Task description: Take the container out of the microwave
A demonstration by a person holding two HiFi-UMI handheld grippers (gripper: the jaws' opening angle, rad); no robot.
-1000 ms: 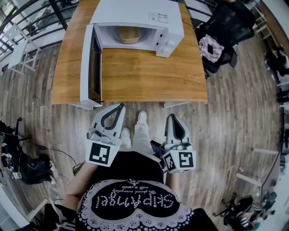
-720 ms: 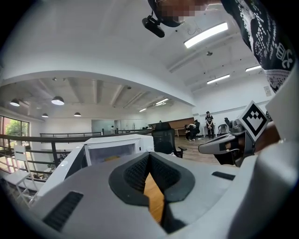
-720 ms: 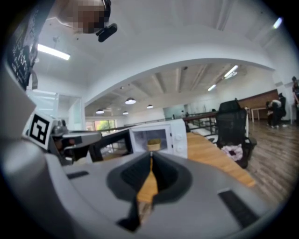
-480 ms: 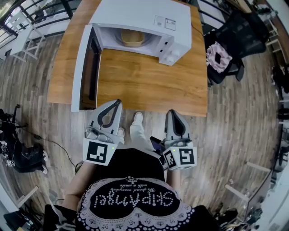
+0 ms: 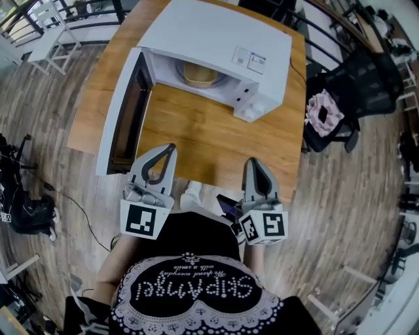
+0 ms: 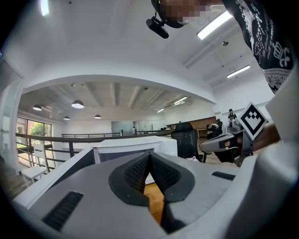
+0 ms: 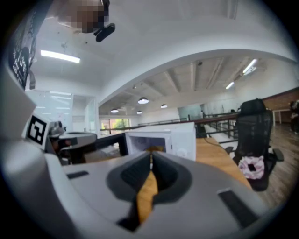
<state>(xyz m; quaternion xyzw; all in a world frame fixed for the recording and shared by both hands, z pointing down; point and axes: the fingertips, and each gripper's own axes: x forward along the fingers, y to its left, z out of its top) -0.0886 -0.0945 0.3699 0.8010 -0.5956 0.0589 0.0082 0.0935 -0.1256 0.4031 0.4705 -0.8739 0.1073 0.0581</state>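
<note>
A white microwave (image 5: pixel 216 36) stands on a wooden table (image 5: pixel 209 141), its door (image 5: pixel 124 111) swung wide open to the left. Inside it sits a tan container (image 5: pixel 200 74), partly hidden by the top of the cavity. My left gripper (image 5: pixel 167 149) is shut and empty, its tips at the table's near edge beside the door's end. My right gripper (image 5: pixel 254 162) is shut and empty too, tips just over the near edge. In the left gripper view the shut left gripper (image 6: pixel 149 156) points at the microwave (image 6: pixel 124 147). In the right gripper view the right gripper (image 7: pixel 151 156) faces the microwave (image 7: pixel 184 137), where the container (image 7: pixel 156 148) shows.
A black office chair with a pink cloth (image 5: pixel 324 111) stands right of the table. A black bag (image 5: pixel 26 212) with a cable lies on the wooden floor at the left. White chairs (image 5: pixel 52 19) and a railing are at the far left. My shoe (image 5: pixel 192 194) is under the table edge.
Both grippers have come forward to the table's near edge, still shut. The microwave and table now sit closer and are turned a little in the head view.
</note>
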